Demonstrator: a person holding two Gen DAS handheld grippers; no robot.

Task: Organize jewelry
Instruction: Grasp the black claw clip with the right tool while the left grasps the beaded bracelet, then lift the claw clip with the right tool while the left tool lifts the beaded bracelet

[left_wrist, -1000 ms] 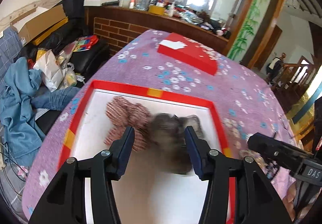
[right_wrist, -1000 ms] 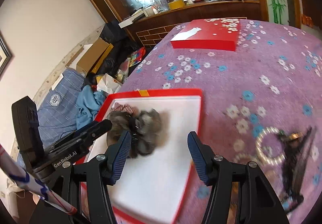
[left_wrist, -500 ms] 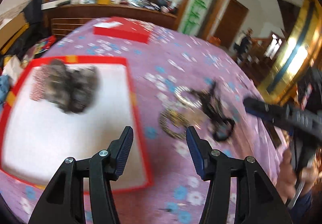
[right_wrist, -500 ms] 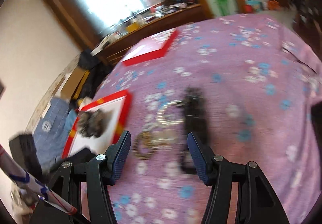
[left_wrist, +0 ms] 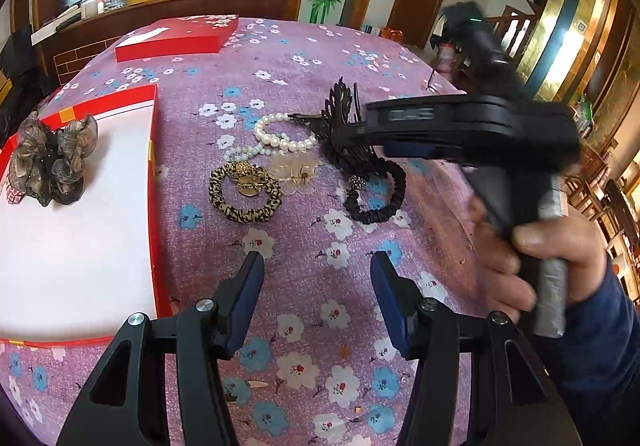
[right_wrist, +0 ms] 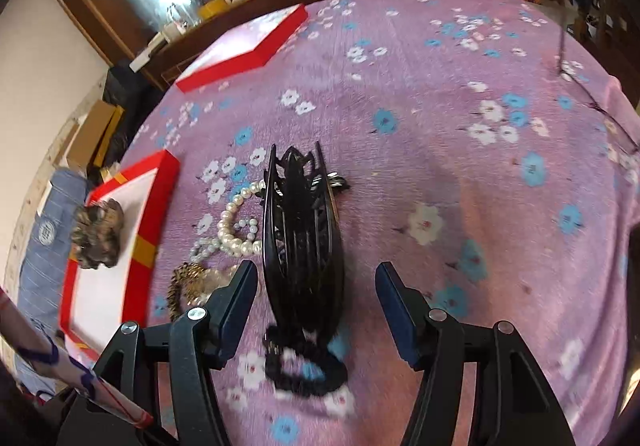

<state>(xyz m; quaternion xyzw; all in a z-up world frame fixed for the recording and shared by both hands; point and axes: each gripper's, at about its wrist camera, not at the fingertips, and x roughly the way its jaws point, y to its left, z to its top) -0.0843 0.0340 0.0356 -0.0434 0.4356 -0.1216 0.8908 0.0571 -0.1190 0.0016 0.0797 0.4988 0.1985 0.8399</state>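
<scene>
My left gripper [left_wrist: 316,278] is open and empty above the flowered purple cloth, short of the loose pieces. Ahead of it lie a leopard scrunchie [left_wrist: 244,193], a pearl bracelet [left_wrist: 280,133], a clear flower clip [left_wrist: 294,171], a black scrunchie [left_wrist: 376,189] and a black hair claw [left_wrist: 344,125]. My right gripper [right_wrist: 316,286] hangs over the hair claw [right_wrist: 300,246]. Its jaws are opening, with the claw between them and the pads apart from it. The black scrunchie [right_wrist: 304,366] lies just below. Brown scrunchies [left_wrist: 52,161] sit in the red-rimmed white box [left_wrist: 154,165].
The red box lid [left_wrist: 176,39] lies at the far side of the table. A hand [left_wrist: 520,258] in a dark sleeve holds the right gripper [left_wrist: 460,129], which covers part of the hair claw in the left wrist view. A wooden counter with clutter stands behind.
Both grippers swung right, from over the box with the brown scrunchies to the loose jewelry on the cloth. The right one has come down over the black hair claw.
</scene>
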